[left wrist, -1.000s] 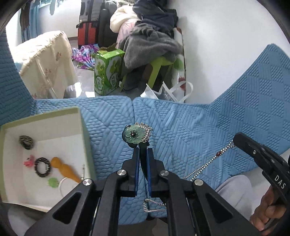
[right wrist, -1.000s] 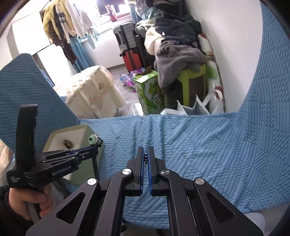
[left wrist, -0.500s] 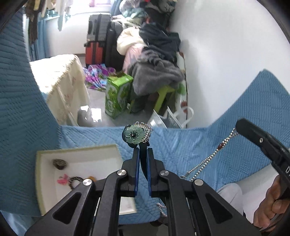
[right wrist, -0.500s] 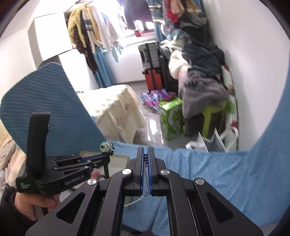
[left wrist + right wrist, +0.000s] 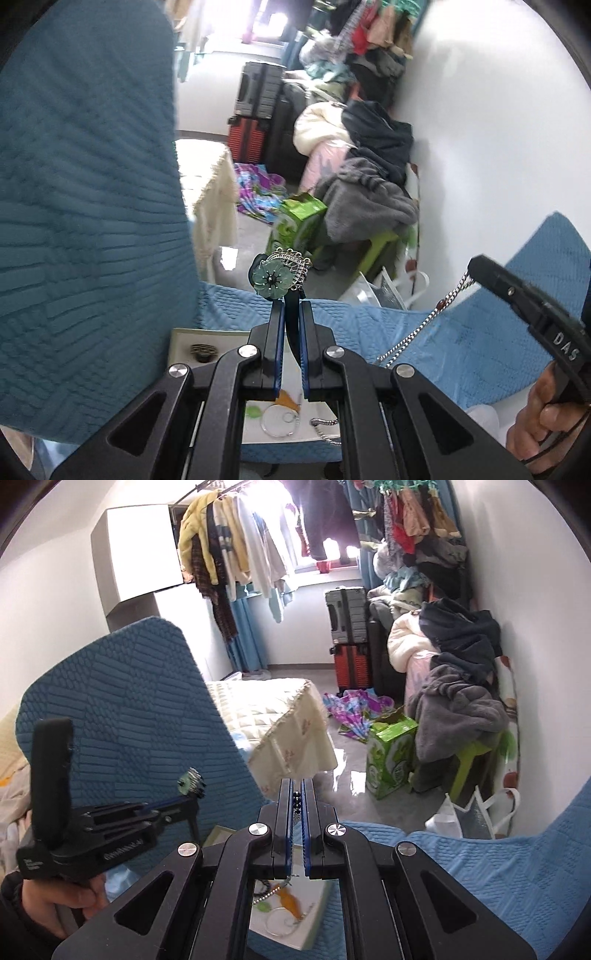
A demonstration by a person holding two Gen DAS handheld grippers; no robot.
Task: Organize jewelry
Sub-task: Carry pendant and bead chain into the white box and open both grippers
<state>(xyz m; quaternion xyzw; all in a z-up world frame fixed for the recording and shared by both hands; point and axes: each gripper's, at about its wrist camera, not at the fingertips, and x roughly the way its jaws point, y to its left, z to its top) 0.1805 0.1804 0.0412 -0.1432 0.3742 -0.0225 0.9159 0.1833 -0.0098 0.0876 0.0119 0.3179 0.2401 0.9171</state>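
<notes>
My left gripper is shut on the stem of a green flower pendant with silver filigree, held up in the air. A silver chain runs from below it up to my right gripper, which is shut on the chain's other end. In the right wrist view the right gripper pinches dark beads and chain. The left gripper with the pendant is off to its left. Below both lies a white box with a dark ring, an orange piece and wire hoops.
Blue quilted cover spreads under the box and rises as a backrest on the left. Beyond the edge are a green carton, a white bag, a clothes pile on a green stool, a cream-covered table and suitcases.
Both grippers have risen with the necklace stretched between them. The box has slid from the left of the left wrist view to under the fingers. More of the room shows.
</notes>
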